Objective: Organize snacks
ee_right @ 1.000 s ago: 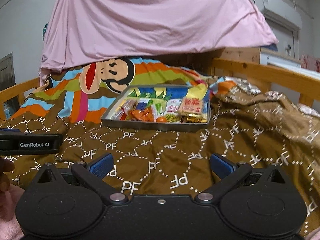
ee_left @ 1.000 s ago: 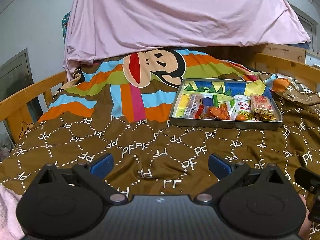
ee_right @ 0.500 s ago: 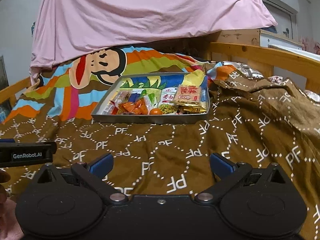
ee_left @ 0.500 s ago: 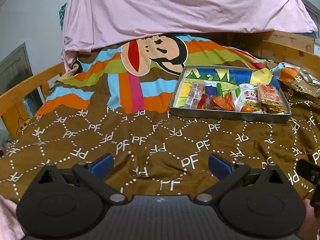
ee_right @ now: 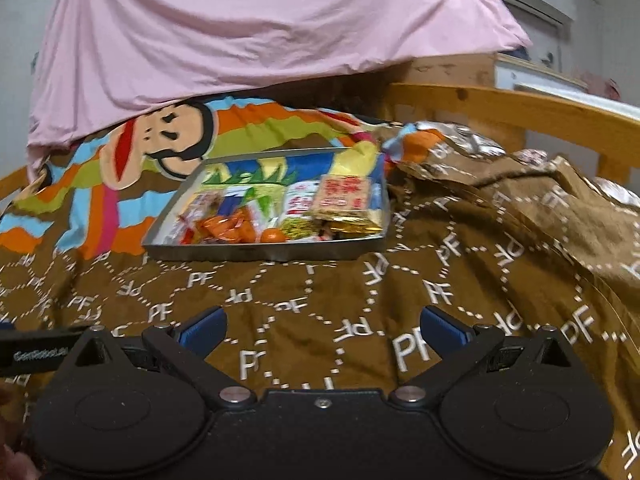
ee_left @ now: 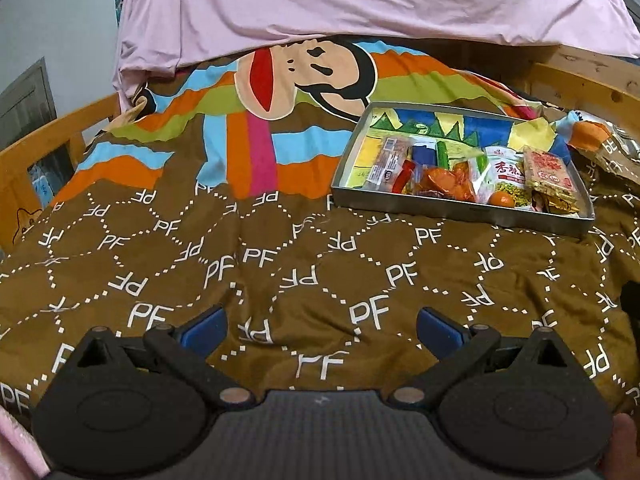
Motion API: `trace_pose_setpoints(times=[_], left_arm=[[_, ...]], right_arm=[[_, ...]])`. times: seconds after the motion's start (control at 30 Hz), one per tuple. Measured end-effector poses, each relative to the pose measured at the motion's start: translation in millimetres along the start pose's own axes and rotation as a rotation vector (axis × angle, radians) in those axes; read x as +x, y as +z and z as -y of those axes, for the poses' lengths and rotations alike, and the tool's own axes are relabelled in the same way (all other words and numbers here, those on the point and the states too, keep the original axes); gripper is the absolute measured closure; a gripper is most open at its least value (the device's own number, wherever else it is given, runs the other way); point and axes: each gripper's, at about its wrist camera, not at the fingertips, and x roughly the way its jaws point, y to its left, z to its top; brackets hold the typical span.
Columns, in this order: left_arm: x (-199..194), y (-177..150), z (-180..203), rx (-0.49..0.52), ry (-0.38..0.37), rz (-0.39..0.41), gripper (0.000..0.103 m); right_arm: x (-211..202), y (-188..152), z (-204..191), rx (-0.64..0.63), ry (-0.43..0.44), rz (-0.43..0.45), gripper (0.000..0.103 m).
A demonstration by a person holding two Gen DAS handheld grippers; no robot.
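I hold two grippers over the bed, and both stand wide open with nothing between their blue pads: my left gripper (ee_left: 320,326) fills the bottom of the left view, my right gripper (ee_right: 322,326) the bottom of the right view, each above the brown quilt (ee_left: 280,264) printed with white PF letters. There is one metal tray (ee_left: 460,210) holding the snacks; in the left view it sits right of centre in the upper half, well apart from my fingers, and in the right view the same tray (ee_right: 264,251) lies just left of centre. Inside it, pushed toward the near edge, I can count one long clear packet with brown sticks (ee_left: 390,162) at the left, one bunch of orange wrapped pieces (ee_left: 444,180) in the middle, one white pouch with red characters (ee_left: 506,176), one small round orange fruit (ee_left: 501,199) just in front of that pouch, and one flat red-and-tan packet (ee_left: 548,170) at the right, with gold wrappers under it that I cannot count. The tray's floor is a colourful printed picture. Beyond the tray one cartoon monkey face (ee_left: 308,76) shows on the striped part of the cover, and one pink sheet (ee_left: 360,0) hangs across the top of both views. One silver-lined snack bag (ee_right: 452,140) lies on the quilt just past the tray's far right corner. At the left edge of the right view, a black bar with lettering (ee_right: 36,354) pokes in.
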Motion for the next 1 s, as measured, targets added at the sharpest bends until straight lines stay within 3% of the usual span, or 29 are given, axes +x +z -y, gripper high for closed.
trace_pose_setpoints(times=[0.5, 1.0], left_arm=[[-10.6, -2.0, 4.9, 0.030, -0.001, 0.045, 0.000], [-8.7, -2.6, 5.2, 0.032, 0.002, 0.035, 0.000]], right_arm=[[0.1, -4.3, 3.1, 0.018, -0.015, -0.007, 0.001], [1.1, -5.1, 1.0, 0.003, -0.010, -0.009, 0.001]])
